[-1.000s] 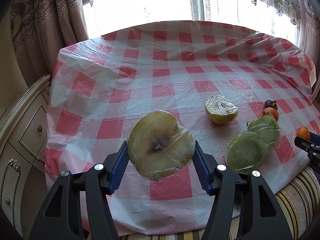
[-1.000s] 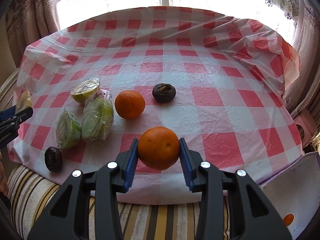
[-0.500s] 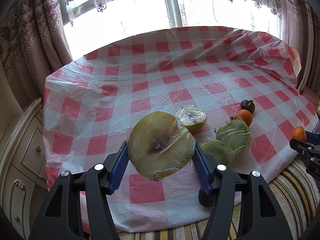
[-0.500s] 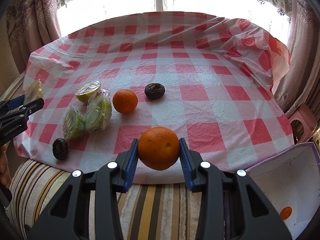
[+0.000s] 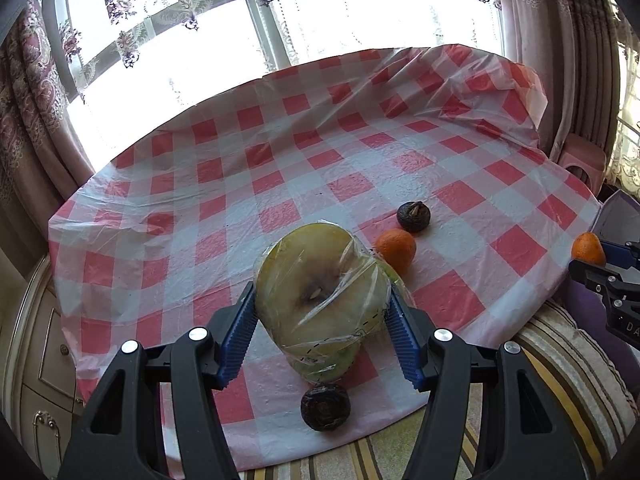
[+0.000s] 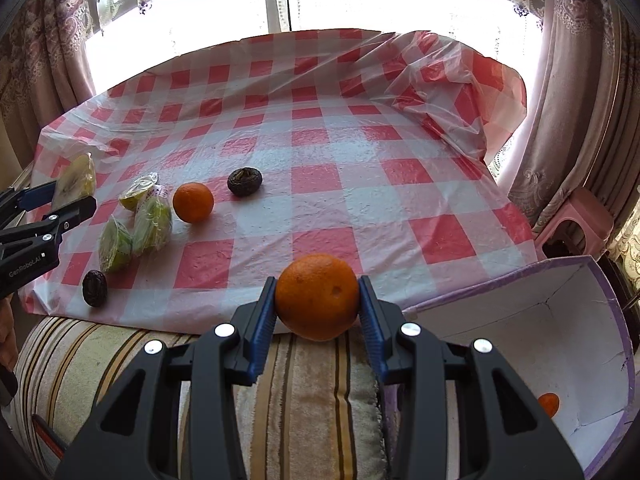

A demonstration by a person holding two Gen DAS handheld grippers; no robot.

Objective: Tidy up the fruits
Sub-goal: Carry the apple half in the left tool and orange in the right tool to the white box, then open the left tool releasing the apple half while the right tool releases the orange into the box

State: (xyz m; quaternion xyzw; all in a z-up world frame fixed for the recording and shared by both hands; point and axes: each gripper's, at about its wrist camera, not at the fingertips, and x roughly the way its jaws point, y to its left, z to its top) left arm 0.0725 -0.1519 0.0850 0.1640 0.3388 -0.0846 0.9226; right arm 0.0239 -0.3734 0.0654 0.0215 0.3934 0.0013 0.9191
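Fruits are mid-sort: two are in the air, the rest lie on the red-and-white checked plastic tablecloth (image 6: 320,152). Left gripper (image 5: 322,320) is clamped on a cling-wrapped yellow-green halved fruit (image 5: 320,292), blue pads on its sides, cut face with browned core toward the camera. Right gripper (image 6: 318,312) is closed tight on a round bright orange (image 6: 317,296), held over the striped cushion edge (image 6: 304,392), near the open white box with purple trim (image 6: 560,320) that already has a small orange fruit (image 6: 548,404) inside; likely the drop spot, so both are probably held clear for carrying there. On the cloth: a second orange (image 6: 193,202), two dark wrinkled round fruits (image 6: 245,181) (image 6: 95,288), and three wrapped green pieces (image 6: 136,224) bunched together. Wrap looks slippery, so the grip could slide.
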